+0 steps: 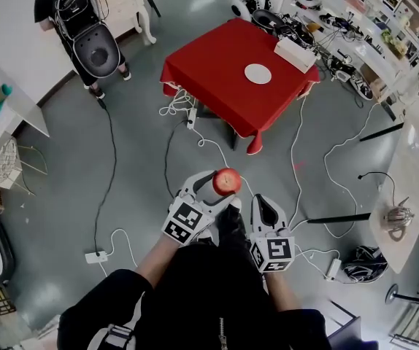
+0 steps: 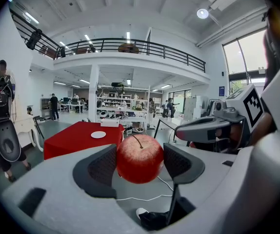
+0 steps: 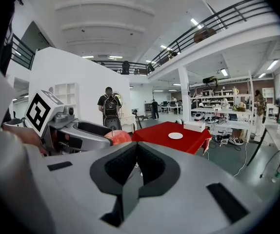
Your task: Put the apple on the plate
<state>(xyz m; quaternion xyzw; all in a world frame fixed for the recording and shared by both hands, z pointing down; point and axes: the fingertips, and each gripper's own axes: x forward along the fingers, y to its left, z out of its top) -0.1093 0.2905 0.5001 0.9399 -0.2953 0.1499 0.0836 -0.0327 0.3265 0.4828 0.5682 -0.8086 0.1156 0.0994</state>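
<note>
A square counter draped in a red cloth (image 1: 224, 71) stands on the grey floor (image 1: 136, 159). Well short of its near corner, the left gripper (image 1: 220, 189) is clamped on a round red apple (image 2: 140, 159), one dark pad on either side, the stem up. Just beside it, the right gripper (image 3: 136, 165) has its jaws pressed together with nothing between them. A white rectangular box (image 1: 295, 53) lies along the counter's far right edge. A round white plate (image 1: 258, 74) lies just inward of the box, its surface bare.
</note>
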